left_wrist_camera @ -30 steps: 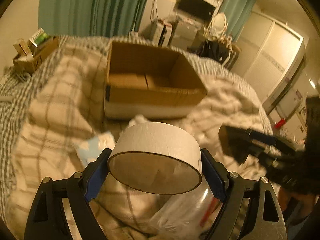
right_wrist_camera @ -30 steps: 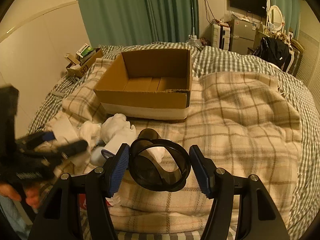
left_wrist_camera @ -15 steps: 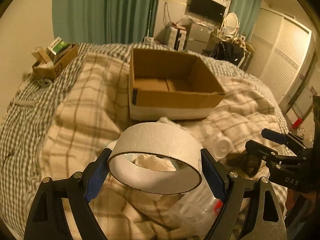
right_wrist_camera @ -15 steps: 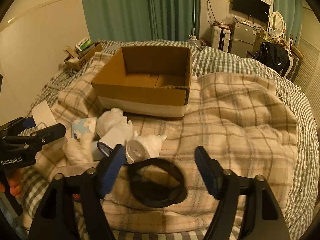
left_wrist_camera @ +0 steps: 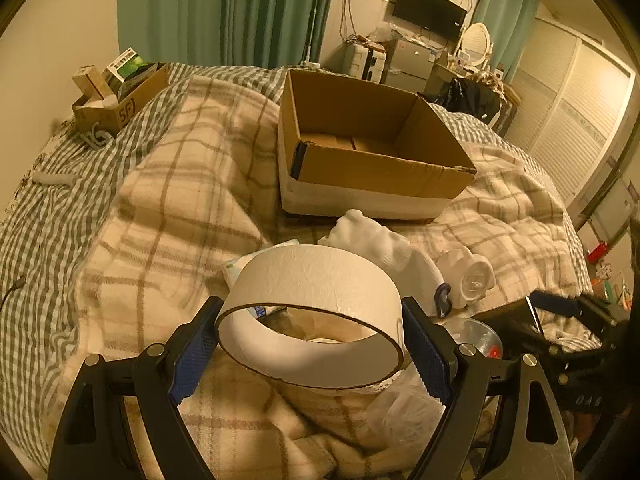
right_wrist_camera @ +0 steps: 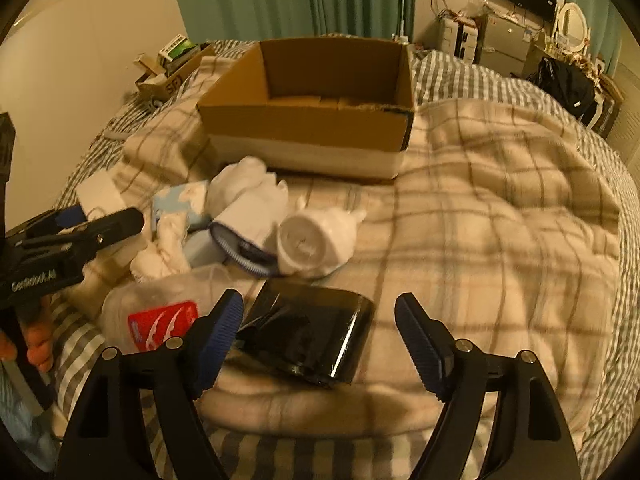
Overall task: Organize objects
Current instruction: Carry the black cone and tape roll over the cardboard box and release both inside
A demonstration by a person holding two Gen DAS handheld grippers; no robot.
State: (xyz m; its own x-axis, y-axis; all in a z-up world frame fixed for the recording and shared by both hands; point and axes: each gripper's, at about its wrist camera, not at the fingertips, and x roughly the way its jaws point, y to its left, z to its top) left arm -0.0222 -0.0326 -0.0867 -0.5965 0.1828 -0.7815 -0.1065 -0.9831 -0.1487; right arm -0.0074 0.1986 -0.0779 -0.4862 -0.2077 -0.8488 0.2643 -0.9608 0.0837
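Black tape roll (right_wrist_camera: 310, 336) dropped onto blanket, right gripper (right_wrist_camera: 319, 336) jaws just opened, left gripper (left_wrist_camera: 310, 346), marked GenRobot.AI, clamping white tape roll (left_wrist_camera: 312, 304)

Only a few bits are legible: "GenRobot.AI" on the left gripper (right_wrist_camera: 76, 236), "SF" on the small box (left_wrist_camera: 120, 98) by the wall, "DAS" on the right gripper (left_wrist_camera: 560, 320).

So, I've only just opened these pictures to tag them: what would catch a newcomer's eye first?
The wide white cardboard-cored tape ring clamped in the left tongs, right up close. Next, the glossy black tape roll lying on the plaid blanket between the right tongs' open pads, which have just been opening. Behind stands an open brown cardboard box.
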